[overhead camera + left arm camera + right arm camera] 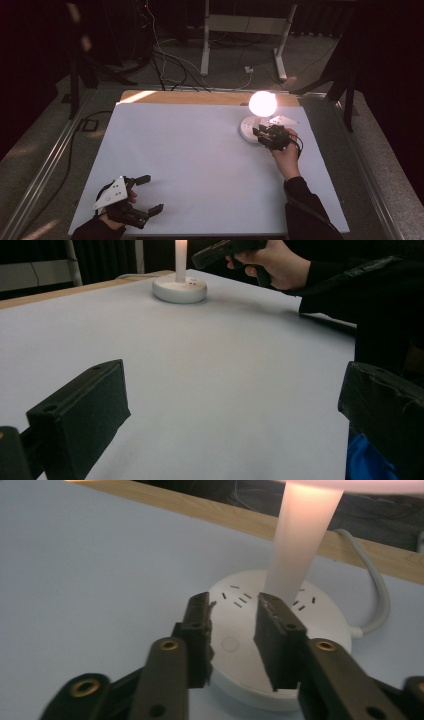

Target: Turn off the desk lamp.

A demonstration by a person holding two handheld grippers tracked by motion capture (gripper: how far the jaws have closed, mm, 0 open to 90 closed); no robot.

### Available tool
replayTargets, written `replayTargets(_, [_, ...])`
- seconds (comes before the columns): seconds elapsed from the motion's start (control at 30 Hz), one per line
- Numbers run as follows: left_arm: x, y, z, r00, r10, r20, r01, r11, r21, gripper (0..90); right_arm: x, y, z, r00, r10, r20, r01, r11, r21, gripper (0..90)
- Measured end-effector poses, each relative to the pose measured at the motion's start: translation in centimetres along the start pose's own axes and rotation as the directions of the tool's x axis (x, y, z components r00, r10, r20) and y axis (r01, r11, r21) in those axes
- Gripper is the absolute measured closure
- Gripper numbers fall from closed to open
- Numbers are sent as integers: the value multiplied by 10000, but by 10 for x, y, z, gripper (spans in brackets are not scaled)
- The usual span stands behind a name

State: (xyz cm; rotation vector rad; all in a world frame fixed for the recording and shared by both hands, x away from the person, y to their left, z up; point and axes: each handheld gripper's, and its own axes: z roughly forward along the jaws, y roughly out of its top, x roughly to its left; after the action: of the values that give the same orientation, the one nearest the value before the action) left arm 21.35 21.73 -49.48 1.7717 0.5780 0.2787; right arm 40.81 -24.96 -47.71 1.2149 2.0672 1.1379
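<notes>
A white lamp with a round base (pixel 246 131) stands at the far right of the table, its globe (pixel 262 103) lit and glowing. My right gripper (pixel 258 132) is at the base's near right edge. In the right gripper view its jaws hang just above the base (pixel 320 615), a narrow gap between them and nothing in it. A small round button (pixel 230 643) lies below that gap, and the lit stem (pixel 300 545) rises just beyond. My left gripper (pixel 154 193) rests near the front left corner with its jaws wide open and nothing in them.
A white sheet (pixel 200 160) covers the table, with a wooden strip (pixel 190 96) along the far edge. A white cable (pixel 372 590) runs from the base over that edge. Cables and a white frame stand on the floor beyond. A sleeved forearm (pixel 350 285) crosses the table's right side.
</notes>
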Motion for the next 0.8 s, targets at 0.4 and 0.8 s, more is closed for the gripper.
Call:
replayTargets(0.4, [0,0,0,10000,-22,22,22,10000,-10,5,-2,-6,16,9994,-59,334,37,9979,641,888])
replayTargets(0.8, [1,0,0,10000,-69,21,69,10000,-19,5,-1,-9,26,9991,67,425,-100,9968,791,897])
